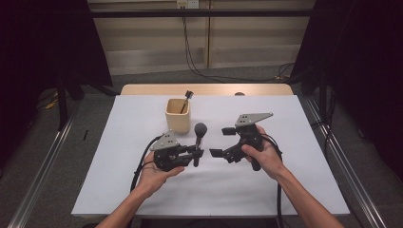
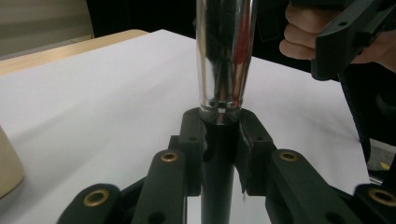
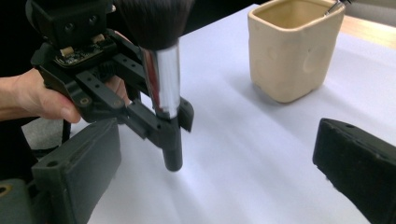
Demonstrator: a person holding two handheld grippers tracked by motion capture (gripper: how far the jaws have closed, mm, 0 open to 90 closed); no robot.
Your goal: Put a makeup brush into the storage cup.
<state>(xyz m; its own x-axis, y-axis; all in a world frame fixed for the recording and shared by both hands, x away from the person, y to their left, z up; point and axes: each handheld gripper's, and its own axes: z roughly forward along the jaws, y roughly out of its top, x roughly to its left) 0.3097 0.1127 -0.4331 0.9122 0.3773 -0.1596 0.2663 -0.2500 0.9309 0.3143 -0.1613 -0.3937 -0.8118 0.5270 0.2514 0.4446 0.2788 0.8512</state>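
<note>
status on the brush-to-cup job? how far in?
Done: one small brush already stands in the beige cup. In hand: the left gripper clamps the big makeup brush upright; the right gripper is open beside it. Left: putting that brush into the cup.

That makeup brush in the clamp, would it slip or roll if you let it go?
The makeup brush has a shiny metal ferrule, probably slippery. Its round handle would likely roll if laid down. The left hand-held gripper clamps the black handle, seemingly a firmer hold.
</note>
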